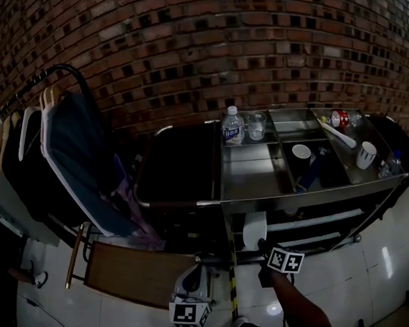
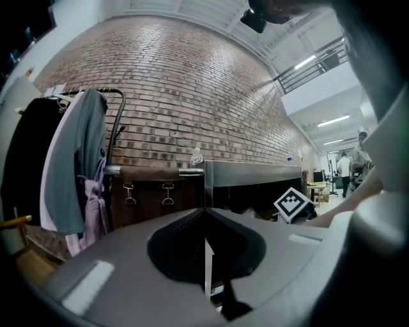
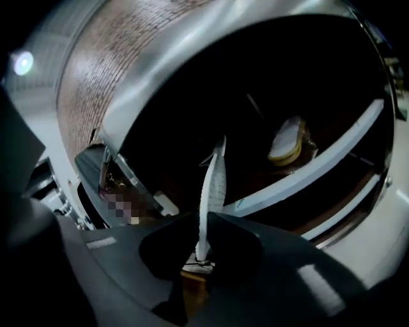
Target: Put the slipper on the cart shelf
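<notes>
The right gripper [image 3: 203, 220] has its jaws drawn in close and pinched on the white slipper [image 3: 212, 182] — held edge-on, it rises from between the pads toward the dark lower shelf [image 3: 268, 179] of the cart [image 1: 249, 172]. There a pale, yellow-edged thing [image 3: 287, 140] lies behind a white rail [image 3: 332, 156]. The left gripper [image 2: 204, 212] has its jaws together with nothing in them — beyond it are the brick wall [image 2: 192, 102] and hanging clothes [image 2: 70, 166].
</notes>
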`<state>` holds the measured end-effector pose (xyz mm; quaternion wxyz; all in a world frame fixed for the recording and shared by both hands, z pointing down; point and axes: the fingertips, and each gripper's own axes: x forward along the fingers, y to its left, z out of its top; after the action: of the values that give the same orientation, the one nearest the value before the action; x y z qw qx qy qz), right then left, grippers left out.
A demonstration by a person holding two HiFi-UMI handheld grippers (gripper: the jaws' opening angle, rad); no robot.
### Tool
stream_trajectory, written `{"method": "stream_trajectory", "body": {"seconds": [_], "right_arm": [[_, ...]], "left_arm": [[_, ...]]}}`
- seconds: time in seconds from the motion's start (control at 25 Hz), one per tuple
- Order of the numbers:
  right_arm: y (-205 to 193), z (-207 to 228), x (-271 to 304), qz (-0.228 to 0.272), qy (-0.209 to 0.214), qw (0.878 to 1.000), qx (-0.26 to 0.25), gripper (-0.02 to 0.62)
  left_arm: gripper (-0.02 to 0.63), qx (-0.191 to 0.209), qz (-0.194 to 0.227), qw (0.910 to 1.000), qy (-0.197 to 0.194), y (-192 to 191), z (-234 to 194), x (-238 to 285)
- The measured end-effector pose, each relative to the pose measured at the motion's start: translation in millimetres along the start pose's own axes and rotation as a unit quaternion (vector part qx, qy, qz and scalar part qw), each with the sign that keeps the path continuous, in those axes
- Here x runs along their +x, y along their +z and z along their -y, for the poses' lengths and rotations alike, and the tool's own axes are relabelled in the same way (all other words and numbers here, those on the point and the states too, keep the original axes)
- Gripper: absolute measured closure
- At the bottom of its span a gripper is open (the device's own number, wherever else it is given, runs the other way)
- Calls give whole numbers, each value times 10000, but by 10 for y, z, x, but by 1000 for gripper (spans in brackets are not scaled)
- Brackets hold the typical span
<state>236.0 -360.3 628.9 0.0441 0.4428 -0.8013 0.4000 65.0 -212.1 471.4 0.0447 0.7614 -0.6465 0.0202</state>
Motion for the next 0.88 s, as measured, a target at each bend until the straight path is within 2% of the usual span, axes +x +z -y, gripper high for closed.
{"method": "stream_trajectory", "body": {"seconds": [0.08, 0.24, 0.48, 0.6, 0.72, 0.88], "right_arm": [[65, 56, 162, -89, 191, 9990, 397, 558], [136, 100, 419, -352, 339, 9984, 299, 557], [213, 222, 686, -512, 298, 9953, 766, 557], [252, 299, 763, -510, 177, 9944, 914, 555], [286, 369, 831, -560, -56, 9954, 769, 547], [296, 499, 811, -587, -579, 9966, -15, 520]], "left_arm": [[591, 1, -45, 10000, 38, -34, -32, -7], [591, 13, -109, 9998, 171, -70, -131, -37], [591, 126, -139, 9989, 431, -119, -259, -72], [591, 198, -113, 9989, 411, -102, -268, -94], [591, 237, -95, 9987, 442, -100, -302, -127], [591, 172, -149, 9985, 495, -159, -311, -172]]}}
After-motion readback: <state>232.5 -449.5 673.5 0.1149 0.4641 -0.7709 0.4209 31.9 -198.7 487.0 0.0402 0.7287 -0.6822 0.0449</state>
